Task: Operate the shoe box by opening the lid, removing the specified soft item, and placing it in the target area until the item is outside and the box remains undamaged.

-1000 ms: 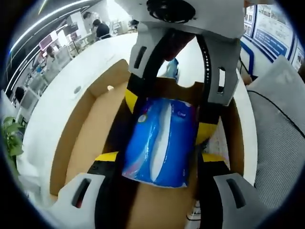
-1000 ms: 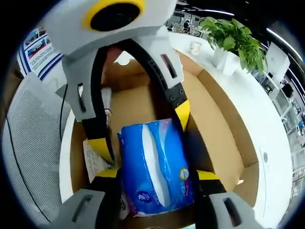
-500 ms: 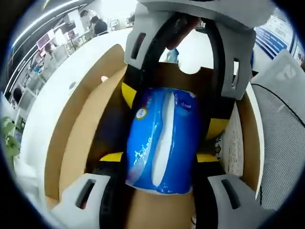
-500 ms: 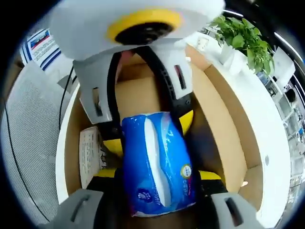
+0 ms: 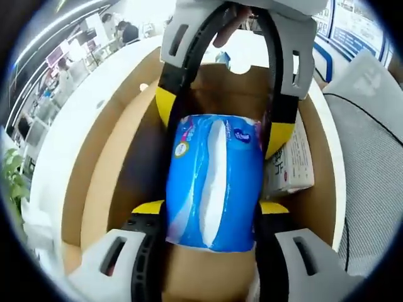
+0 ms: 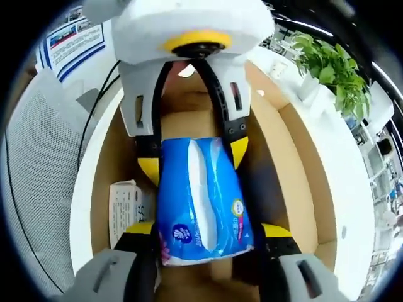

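Shoe box (image 5: 94, 170) open, lid step judged done. Blue tissue pack (image 5: 214, 182) gripped from opposite ends: left gripper (image 5: 211, 207) clamped on near end, right gripper (image 6: 204, 229) clamped on other end. Pack above box floor, within walls, looks lifted but cannot tell for sure. Printed leaflet (image 6: 126, 207) lying inside box beside pack. Walls intact, no crushing seen. Remaining, by judgement: raise pack clear of rim, carry to target area, set down, release. Potted plant (image 6: 330, 63) on white table (image 6: 352, 182) beyond box.
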